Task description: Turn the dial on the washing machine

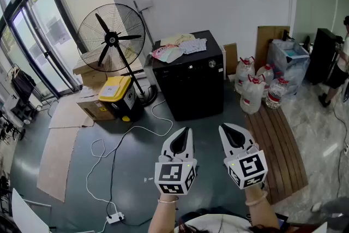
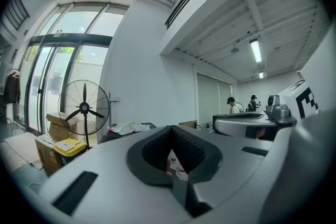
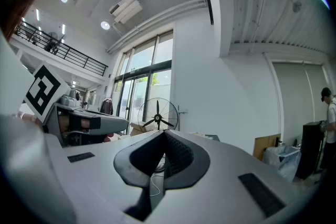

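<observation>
**Head view:** You hold both claws level and side by side near you. The left gripper and the right gripper are each clenched to a point with nothing in them. The black washing machine stands far ahead against the white wall, well apart from both claws. Its dial sits at the top right of the front face. Clothes lie on its lid. 1 pedestal fan stands to its left, and water jugs stand to its right.

**Left gripper view:** The left gripper has its jaws pressed together and empty. The pedestal fan shows at far left.

**Right gripper view:** The right gripper is likewise clenched on nothing, with the pedestal fan beyond its tip.
</observation>
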The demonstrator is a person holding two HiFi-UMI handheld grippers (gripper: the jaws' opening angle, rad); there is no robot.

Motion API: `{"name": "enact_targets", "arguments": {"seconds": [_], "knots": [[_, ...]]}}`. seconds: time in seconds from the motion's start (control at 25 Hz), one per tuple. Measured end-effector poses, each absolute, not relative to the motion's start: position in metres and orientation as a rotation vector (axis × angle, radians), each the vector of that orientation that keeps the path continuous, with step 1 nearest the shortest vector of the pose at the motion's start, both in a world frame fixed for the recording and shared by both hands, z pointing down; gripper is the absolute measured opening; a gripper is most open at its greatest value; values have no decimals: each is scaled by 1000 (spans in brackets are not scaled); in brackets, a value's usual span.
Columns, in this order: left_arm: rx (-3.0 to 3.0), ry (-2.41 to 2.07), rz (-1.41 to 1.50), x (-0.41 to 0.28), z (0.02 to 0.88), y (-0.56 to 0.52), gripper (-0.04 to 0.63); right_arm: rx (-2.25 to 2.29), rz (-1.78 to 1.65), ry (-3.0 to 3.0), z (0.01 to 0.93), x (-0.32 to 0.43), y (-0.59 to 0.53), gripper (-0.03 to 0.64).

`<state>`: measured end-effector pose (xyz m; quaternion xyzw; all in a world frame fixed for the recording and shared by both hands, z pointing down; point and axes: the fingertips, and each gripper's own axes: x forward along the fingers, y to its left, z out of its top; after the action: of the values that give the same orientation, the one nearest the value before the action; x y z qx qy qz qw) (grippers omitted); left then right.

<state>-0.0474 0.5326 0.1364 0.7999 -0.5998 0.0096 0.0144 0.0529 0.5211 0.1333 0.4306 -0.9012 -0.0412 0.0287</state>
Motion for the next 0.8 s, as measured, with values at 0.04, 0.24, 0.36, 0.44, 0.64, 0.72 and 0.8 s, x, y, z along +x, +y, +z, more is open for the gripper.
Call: {"name": "enact_targets", "arguments": {"seconds": [0.04, 0.24, 0.36, 0.44, 0.64, 0.72, 0.8], "knots": [[2487, -1868, 26, -45, 136, 531, 14, 1336, -129, -2781, 133, 56, 519, 25], [2487, -1869, 26, -35, 139, 529, 14, 1391, -128, -2794, 132, 70, 515, 25], [2491, -1873, 27, -31, 140, 528, 14, 1385, -112, -2805, 135, 75, 513, 25], [2490, -1873, 31, -28, 141, 526, 14, 1370, -102, -2806, 136, 76, 511, 25], [2486, -1870, 31, -23, 145, 520, 14, 1376, -95, -2774, 143, 80, 501, 25], [2490, -1871, 41, -23, 145, 514, 14, 1386, -94, -2758, 144, 80, 496, 25], [2496, -1866, 48, -24, 148, 507, 14, 1381, -71, -2756, 147, 78, 490, 25]]}}
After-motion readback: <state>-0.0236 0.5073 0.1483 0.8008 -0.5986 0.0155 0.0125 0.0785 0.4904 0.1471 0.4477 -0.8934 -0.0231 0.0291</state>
